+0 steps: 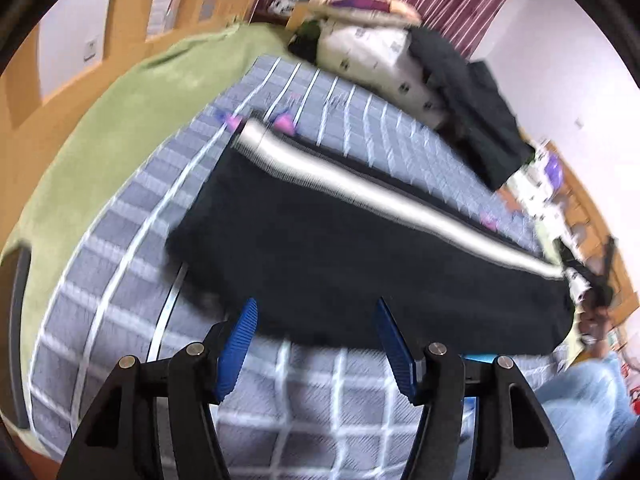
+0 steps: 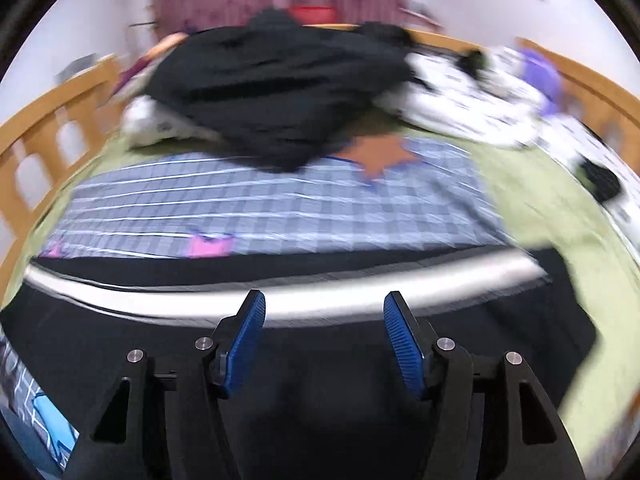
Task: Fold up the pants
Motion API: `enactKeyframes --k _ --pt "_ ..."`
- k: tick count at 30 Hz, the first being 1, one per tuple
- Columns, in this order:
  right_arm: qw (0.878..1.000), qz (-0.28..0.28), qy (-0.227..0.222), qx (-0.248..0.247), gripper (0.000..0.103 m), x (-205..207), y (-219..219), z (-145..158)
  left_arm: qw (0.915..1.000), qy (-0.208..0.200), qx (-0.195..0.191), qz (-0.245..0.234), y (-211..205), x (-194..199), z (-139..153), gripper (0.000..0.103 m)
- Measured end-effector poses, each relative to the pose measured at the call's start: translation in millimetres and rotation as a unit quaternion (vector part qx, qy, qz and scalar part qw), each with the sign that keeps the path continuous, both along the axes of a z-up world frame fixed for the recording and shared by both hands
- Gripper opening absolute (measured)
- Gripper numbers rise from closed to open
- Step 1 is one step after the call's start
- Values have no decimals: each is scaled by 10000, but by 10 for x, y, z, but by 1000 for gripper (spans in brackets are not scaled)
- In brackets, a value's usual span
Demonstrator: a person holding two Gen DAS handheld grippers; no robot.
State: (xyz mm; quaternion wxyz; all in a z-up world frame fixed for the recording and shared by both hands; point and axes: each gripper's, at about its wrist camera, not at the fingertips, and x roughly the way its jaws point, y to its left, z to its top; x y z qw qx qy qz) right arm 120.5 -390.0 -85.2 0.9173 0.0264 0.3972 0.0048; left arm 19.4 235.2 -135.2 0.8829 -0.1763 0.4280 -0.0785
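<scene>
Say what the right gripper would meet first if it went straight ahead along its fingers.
Probably the black pants lying on the bed: the open right gripper points down at them, near their white side stripe. The blur leaves the exact spot unclear.

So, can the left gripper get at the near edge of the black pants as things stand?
Probably yes. The left gripper is open, with nothing between its jaws, and the near edge of the black pants lies flat on the checked blanket just ahead, uncovered.

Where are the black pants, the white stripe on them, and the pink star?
black pants (image 1: 320, 264), left wrist view, middle of the dark fabric.
white stripe (image 1: 360, 184), left wrist view, mid-stripe.
pink star (image 2: 210, 246), right wrist view, its centre.
</scene>
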Motion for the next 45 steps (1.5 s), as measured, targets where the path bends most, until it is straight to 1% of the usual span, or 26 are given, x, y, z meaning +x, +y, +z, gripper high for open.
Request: enactKeyframes --k 4,6,9,11,12,14,15,17,22,25,26,27,28,29,30,32,33,34,36,37,39,40,41,42,43,45 --pt "9987 414 217 177 60 467 513 -174 9988 -285 180 358 -39 401 220 59" --pt "9974 648 260 158 60 616 744 -240 9963 -253 475 664 -71 692 256 59" --pt "9940 1047 314 -106 60 760 1091 -373 9915 -125 913 920 -88 1140 226 59" --pt "9905 1303 391 -178 60 837 1284 -470 9887 13 1253 820 -85 1395 187 59" --pt "9894 1386 408 -148 60 843 1324 -489 9858 44 1513 731 -90 1515 158 59" --pt "9858 1617 437 -100 60 894 1443 -579 9796 92 1884 699 -83 1659 102 59" --pt "9850 1663 441 -105 60 904 1470 -611 9784 124 1962 636 -72 1727 43 59" --pt "9832 1757 483 -115 60 936 1530 -695 9790 157 1947 588 -62 1766 -25 59" --pt "9764 1972 860 -212 60 1037 1693 -960 9848 383 1491 802 57 1812 -253 59" --pt "9737 2091 873 -225 58 1034 1725 -980 9871 355 1326 826 98 1796 -315 57" --pt "9729 2118 905 -224 53 1038 1733 -982 9871 322 1312 857 110 1800 -322 54" --pt "9719 2157 918 -220 43 1036 1743 -985 9868 285 1304 913 123 1800 -313 43" --pt "9708 2201 918 -242 35 1029 1751 -984 9868 254 1293 946 123 1807 -312 31" --pt "9694 2269 890 -302 17 1015 1769 -974 9861 227 1301 1004 137 1825 -299 29" --pt "9684 2307 878 -363 10 1009 1779 -963 9878 156 1227 943 141 1822 -275 21" --pt "9658 2409 767 -574 5 959 1816 -921 9881 -17 1304 815 115 1794 -212 20" --pt "9656 2435 622 -663 4 923 1819 -880 9874 -175 1377 757 104 1751 -158 19" --pt "9672 2424 439 -618 4 873 1803 -805 9875 -281 1359 744 114 1721 -112 18" --pt "9699 2398 198 -385 4 814 1733 -664 9895 -500 1084 813 186 1654 -9 17" --pt "9706 2386 109 -304 4 803 1706 -612 9901 -533 997 834 217 1660 18 17" --pt "9734 2288 -55 -52 4 837 1636 -519 9900 -409 944 967 274 1756 -12 17" --pt "9749 2224 -70 36 4 886 1616 -523 9903 -238 896 1039 293 1836 -90 17" --pt "9757 2192 -15 70 4 949 1624 -556 9900 -114 925 1057 284 1881 -157 17" --pt "9764 2157 85 45 4 1011 1660 -637 9881 118 1102 1067 245 1954 -277 17" --pt "9768 2130 217 4 4 1065 1683 -733 9860 219 1269 1060 210 1978 -358 18" --pt "9767 2062 577 -150 5 1171 1760 -985 9804 227 1645 1063 115 1993 -427 21"
